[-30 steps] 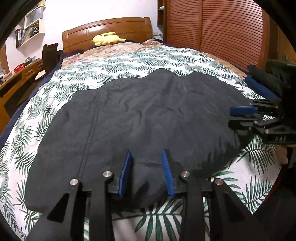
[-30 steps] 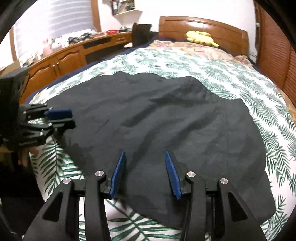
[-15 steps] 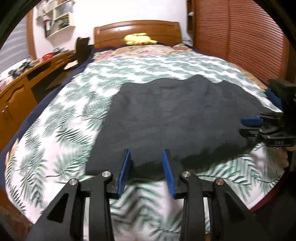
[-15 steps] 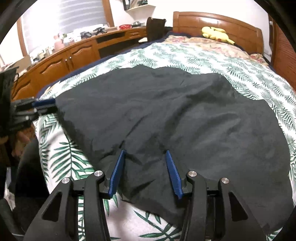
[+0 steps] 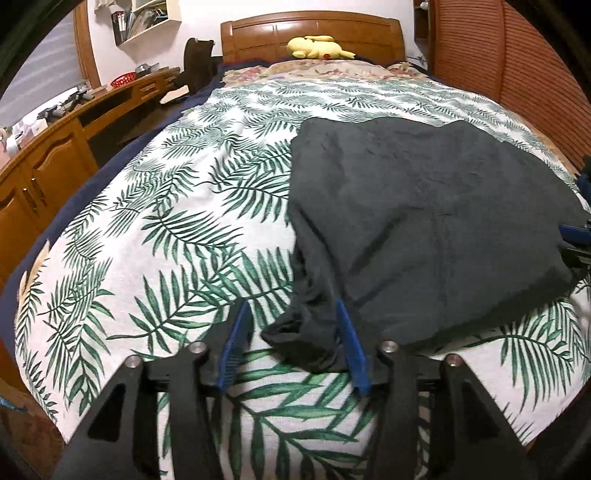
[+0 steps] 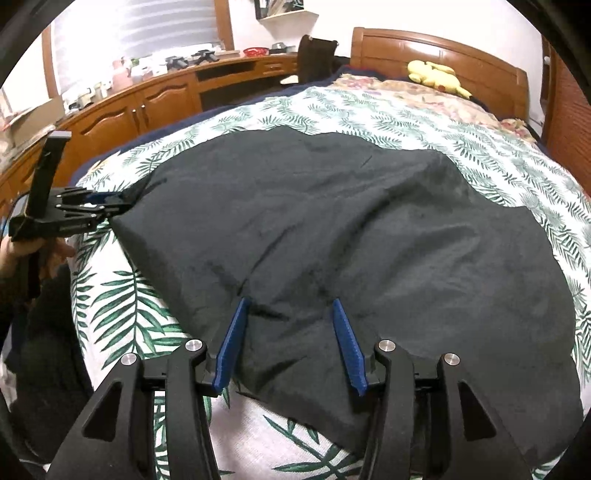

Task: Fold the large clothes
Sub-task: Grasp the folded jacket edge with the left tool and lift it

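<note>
One dark garment (image 5: 424,221) lies spread on the bed (image 5: 166,240), on a bedspread printed with green palm leaves. In the left wrist view it covers the right half of the bedspread. Its near left corner is bunched into a fold that lies between the two blue pads of the left gripper (image 5: 293,332).

Left gripper: jaws opening. The bunched corner is between the pads. The right pad touches or nearly touches the cloth; the left pad stands clear of it. No clamping grip is visible.

Right gripper (image 6: 290,332): jaws held partly apart, with two blue pads over the near edge of the garment. Cloth lies below and between the pads. It cannot be determined whether the pad tips touch it, and no pinch is visible.

In the right wrist view, one hand (image 6: 14,251) holds the left gripper at the far left corner of the garment.

Surroundings, counted:
- One wooden headboard (image 5: 310,33) at the far end of the bed.
- One yellow plush toy (image 5: 317,47) in front of the headboard.
- One floral pillow area (image 5: 332,70) just below the toy.
- One long wooden counter with cabinet doors (image 6: 147,99) along the left side; small items on it are too small to count.
- One slatted wooden wardrobe front (image 5: 480,55) on the right.
- One wall shelf (image 5: 144,14) above the counter.
</note>
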{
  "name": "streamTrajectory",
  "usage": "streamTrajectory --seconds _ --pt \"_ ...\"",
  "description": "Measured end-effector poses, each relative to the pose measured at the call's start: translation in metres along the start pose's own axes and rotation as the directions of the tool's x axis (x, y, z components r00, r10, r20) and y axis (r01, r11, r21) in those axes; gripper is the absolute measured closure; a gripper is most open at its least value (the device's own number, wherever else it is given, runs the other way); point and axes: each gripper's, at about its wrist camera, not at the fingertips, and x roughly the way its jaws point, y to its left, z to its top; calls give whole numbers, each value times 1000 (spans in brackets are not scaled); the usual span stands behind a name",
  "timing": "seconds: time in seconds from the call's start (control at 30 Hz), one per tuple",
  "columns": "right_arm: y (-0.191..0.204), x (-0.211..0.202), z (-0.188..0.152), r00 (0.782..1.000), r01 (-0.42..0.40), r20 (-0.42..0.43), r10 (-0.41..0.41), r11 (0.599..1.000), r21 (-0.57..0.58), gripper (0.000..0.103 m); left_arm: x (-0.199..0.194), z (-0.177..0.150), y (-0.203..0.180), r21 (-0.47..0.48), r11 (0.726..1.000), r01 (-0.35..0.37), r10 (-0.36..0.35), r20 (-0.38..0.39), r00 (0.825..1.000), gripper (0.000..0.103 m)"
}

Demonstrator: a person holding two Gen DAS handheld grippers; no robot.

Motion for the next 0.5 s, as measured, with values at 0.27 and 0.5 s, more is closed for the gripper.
streamTrajectory --seconds 0.27,0.5 --pt "2 0 -1 1000 19 2 -19 1000 -22 51 -6 -7 6 -49 999 13 -14 -13 1000 48" --pt "3 1 -1 1000 30 1 -30 999 -40 50 -18 -8 2 -66 998 17 -18 -13 1000 50"
